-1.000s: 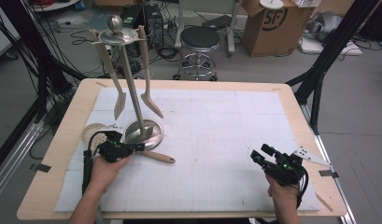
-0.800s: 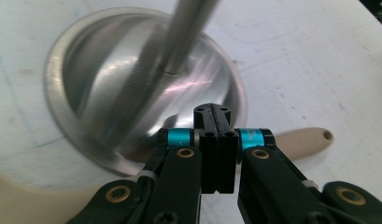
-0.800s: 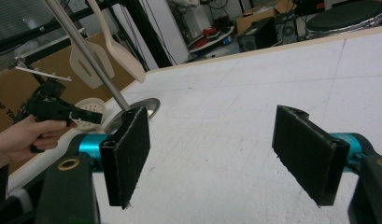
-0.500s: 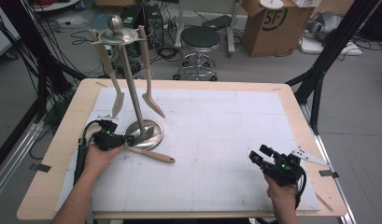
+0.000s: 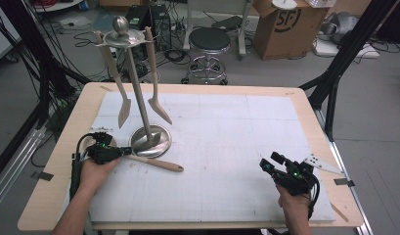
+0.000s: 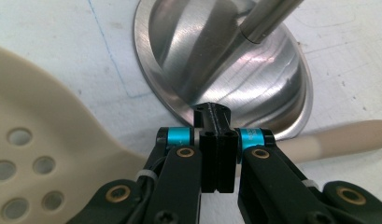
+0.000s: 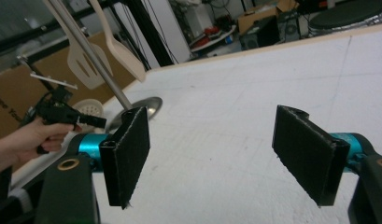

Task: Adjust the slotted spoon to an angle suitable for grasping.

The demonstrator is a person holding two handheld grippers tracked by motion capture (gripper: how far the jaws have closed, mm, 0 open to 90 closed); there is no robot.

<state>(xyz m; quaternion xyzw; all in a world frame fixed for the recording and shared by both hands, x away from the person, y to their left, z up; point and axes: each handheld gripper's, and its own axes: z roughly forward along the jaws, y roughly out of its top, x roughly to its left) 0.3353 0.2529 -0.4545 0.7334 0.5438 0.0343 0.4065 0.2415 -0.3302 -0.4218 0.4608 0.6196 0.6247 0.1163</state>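
Left hand-held gripper (image 6: 216, 140): jaws clenched, empty, poised over the skimmer (image 5: 153, 162) lying lower left on the tabletop (image 5: 227, 147), beside the stand (image 5: 149, 141) base. Right hand-held gripper (image 7: 216, 154): released, idle lower right. Step: approach. Next: open jaws, take the handle.

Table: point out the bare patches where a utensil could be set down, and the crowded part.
Free: the white mat from the stand's base across to the right tool, and the whole far right half. Crowded: the near left corner, where the left tool, the slotted spoon and the base sit close together.
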